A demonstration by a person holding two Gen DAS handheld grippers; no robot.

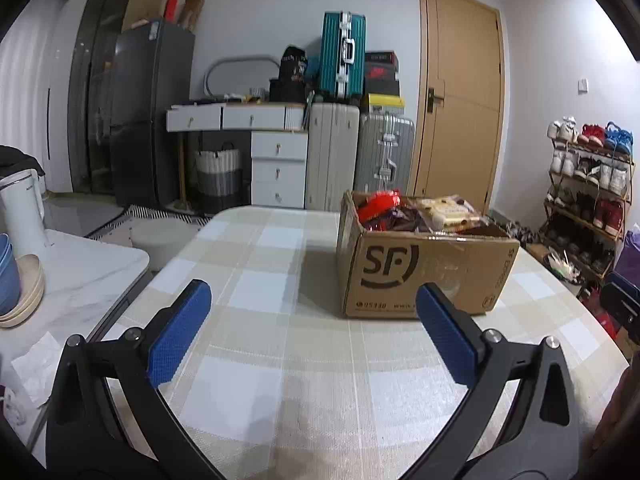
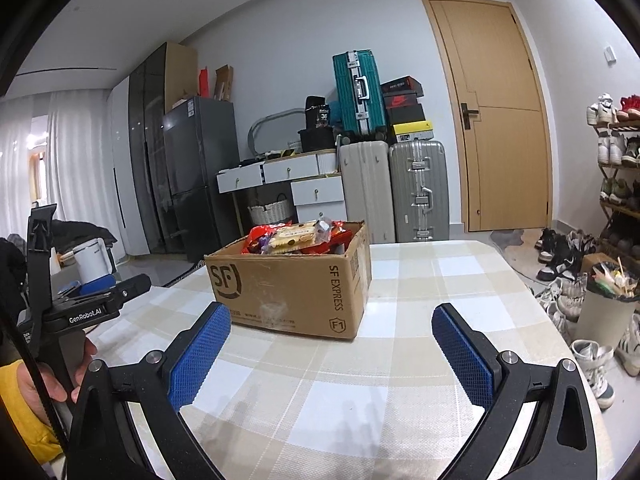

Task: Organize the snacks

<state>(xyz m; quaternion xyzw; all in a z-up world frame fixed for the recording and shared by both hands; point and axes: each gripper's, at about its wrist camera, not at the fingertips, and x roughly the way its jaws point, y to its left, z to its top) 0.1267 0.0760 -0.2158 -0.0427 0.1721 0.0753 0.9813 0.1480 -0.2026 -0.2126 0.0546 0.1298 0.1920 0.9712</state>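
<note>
An open cardboard SF box stands on the checked tablecloth. It also shows in the right wrist view. It holds several snack packs: red wrappers and a pale biscuit pack, also seen from the right. My left gripper is open and empty, short of the box and to its left. My right gripper is open and empty, in front of the box's near right corner. The left gripper's body shows at the left of the right wrist view.
A white side table with stacked bowls and a white kettle stands left. Suitcases, drawers and a fridge stand behind. A shoe rack and a bin stand right of the table.
</note>
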